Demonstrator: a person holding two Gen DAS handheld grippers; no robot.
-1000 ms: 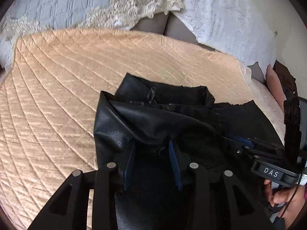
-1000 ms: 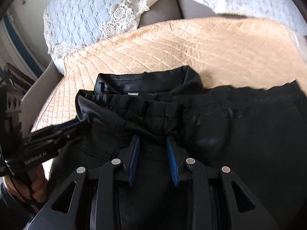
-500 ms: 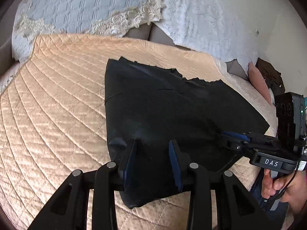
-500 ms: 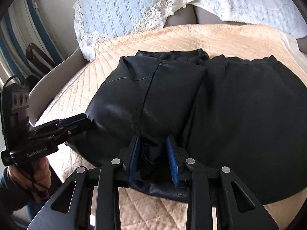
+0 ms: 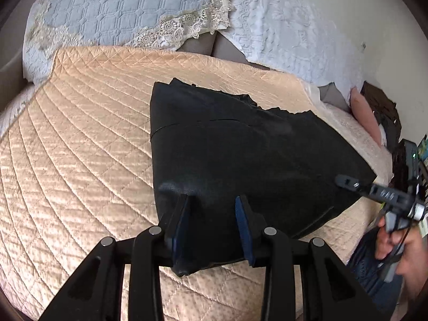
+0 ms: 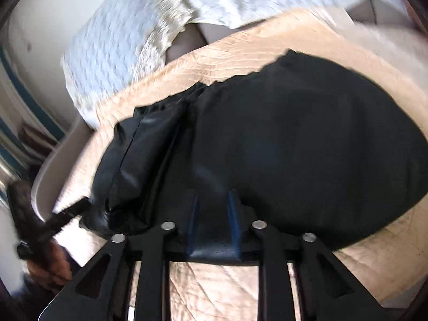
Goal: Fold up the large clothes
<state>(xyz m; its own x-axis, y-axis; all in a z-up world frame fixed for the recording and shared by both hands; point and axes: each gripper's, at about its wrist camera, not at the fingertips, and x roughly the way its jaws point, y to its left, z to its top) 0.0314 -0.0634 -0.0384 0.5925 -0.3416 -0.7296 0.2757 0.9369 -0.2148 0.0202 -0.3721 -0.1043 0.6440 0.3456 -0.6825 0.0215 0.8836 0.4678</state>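
A large black leather-like garment (image 5: 240,155) lies spread on a peach quilted bedspread (image 5: 80,139); it also shows in the right wrist view (image 6: 294,139), which is blurred. My left gripper (image 5: 214,203) stands open over the garment's near left corner, cloth lying between its blue pads. My right gripper (image 6: 212,198) is open over the garment's near hem, and it shows in the left wrist view (image 5: 345,180) off the garment's right corner. The left gripper shows in the right wrist view (image 6: 80,206) at the garment's left corner.
Pale blue and white lace-edged pillows (image 5: 128,10) lie at the head of the bed. A pink cushion (image 5: 366,115) and dark items sit at the far right. The bed's near edge runs just below the garment.
Both grippers have drawn back toward the bed's near edge and the garment has gone from bunched up to spread flat. The right wrist view is swinging and blurred now.
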